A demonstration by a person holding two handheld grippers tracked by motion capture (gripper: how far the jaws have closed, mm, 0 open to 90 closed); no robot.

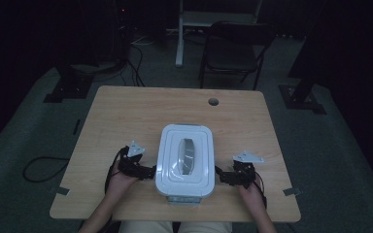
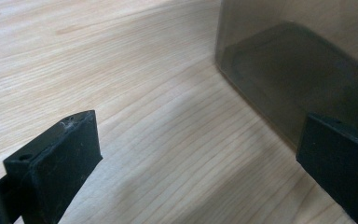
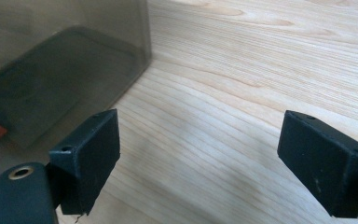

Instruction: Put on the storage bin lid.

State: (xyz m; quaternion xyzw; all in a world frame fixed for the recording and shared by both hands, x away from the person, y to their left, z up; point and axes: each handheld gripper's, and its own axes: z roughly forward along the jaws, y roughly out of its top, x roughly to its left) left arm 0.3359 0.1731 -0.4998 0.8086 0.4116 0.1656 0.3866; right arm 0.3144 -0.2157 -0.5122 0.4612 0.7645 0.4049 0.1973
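- A white rectangular plastic container with rounded corners and a lid with a grey recessed handle stands on the light wooden tabletop, close to the middle of its near edge.
- The left gripper, held in the person's left hand, sits just beside the container's left side, jaws pointing at it.
- In the left gripper view its black jaws stand wide apart, holding nothing; the container's smoky translucent wall rises ahead.
- The right gripper, in the right hand, sits just beside the container's right side.
- In the right gripper view its jaws also stand wide apart and empty over bare wood, the translucent wall to one side.
- A small round hole lies near the tabletop's far edge.
- A dark folding chair stands on the floor beyond the far edge.
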